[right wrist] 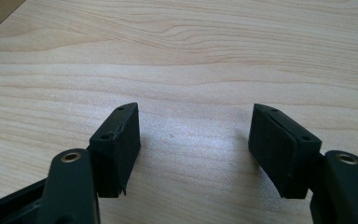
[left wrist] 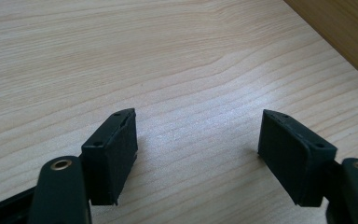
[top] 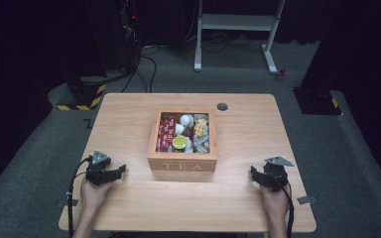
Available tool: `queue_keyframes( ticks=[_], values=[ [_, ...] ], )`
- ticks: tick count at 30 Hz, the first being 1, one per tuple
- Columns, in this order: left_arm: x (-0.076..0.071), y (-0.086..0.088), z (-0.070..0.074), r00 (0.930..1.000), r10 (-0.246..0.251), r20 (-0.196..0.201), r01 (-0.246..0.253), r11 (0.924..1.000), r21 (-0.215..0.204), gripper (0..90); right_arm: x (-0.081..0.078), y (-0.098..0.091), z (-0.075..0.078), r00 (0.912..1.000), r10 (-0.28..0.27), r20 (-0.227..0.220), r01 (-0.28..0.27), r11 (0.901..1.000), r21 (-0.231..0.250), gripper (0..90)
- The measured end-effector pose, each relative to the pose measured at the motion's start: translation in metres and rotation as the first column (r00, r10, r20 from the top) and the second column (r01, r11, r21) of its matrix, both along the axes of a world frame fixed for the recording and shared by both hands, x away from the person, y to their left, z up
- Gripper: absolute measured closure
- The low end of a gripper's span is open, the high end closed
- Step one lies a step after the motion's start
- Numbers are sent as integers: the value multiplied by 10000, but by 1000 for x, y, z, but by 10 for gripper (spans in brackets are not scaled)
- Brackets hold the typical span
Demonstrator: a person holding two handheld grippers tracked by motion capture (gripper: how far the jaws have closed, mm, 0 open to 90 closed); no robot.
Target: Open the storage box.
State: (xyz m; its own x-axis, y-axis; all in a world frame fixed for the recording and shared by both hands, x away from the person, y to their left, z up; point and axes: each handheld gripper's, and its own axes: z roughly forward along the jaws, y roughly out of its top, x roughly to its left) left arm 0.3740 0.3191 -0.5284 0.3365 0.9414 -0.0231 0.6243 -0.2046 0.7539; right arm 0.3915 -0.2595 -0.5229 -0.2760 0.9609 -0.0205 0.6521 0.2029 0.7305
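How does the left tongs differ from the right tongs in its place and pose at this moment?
The black left tongs rests near the table's left edge, left of the wooden box marked TEA; the black right tongs rests right of it. The left tongs points right toward the box; the right tongs points left toward it. Both have their jaws wide open with nothing between them, over bare wooden table, and each is held by one hand.

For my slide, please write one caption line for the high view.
Wooden tea box at table centre; left gripper and right gripper rest open on either side.
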Motion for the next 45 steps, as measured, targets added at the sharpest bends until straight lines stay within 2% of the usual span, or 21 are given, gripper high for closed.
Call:
queue_keyframes(
  ticks=[9,12,19,23,28,31,32,34,39,42,43,44,45],
  values=[
    [-2,-5,1,9988,-484,-6,484,9986,-218,329,0,0,0,10000,-8,13,8,10000,-2,339],
    [-4,-7,2,9977,-672,45,674,9969,-411,340,0,0,0,10000,-9,13,9,10000,1,339],
    [-5,-11,2,9953,-971,0,970,9944,-428,358,0,0,0,10000,-18,4,17,10000,13,338],
    [-5,-14,3,9926,-1210,-13,1206,9896,-788,360,0,0,0,10000,1,5,-1,10000,-1,338],
    [-7,-16,5,9900,-1400,197,1412,9864,-843,372,0,0,0,10000,-7,16,7,10000,-1,338],
    [-9,-17,7,9856,-1645,384,1676,9807,-1009,419,0,0,0,10000,0,-2,0,10000,2,338],
    [-10,-19,8,9823,-1823,431,1859,9770,-1042,439,0,0,0,10000,-5,12,5,10000,0,338],
    [-11,-20,8,9811,-1884,437,1920,9761,-1015,457,0,0,0,10000,-4,12,4,10000,0,338],
    [-13,-30,9,9703,-2396,334,2418,9653,-987,467,0,0,0,10000,-4,14,4,10000,-1,338],
    [-16,-36,10,9626,-2673,442,2704,9578,-978,493,0,0,0,10000,3,3,-3,10000,0,338],
    [-16,-36,10,9626,-2673,442,2704,9578,-978,514,0,0,0,10000,0,2,0,10000,3,338],
    [-17,-39,11,9565,-2861,568,2902,9532,-852,534,0,0,0,10000,-6,12,6,10000,3,338],
    [-17,-39,11,9565,-2861,568,2902,9532,-852,544,0,0,0,10000,-6,12,6,10000,3,338]
  ],
)
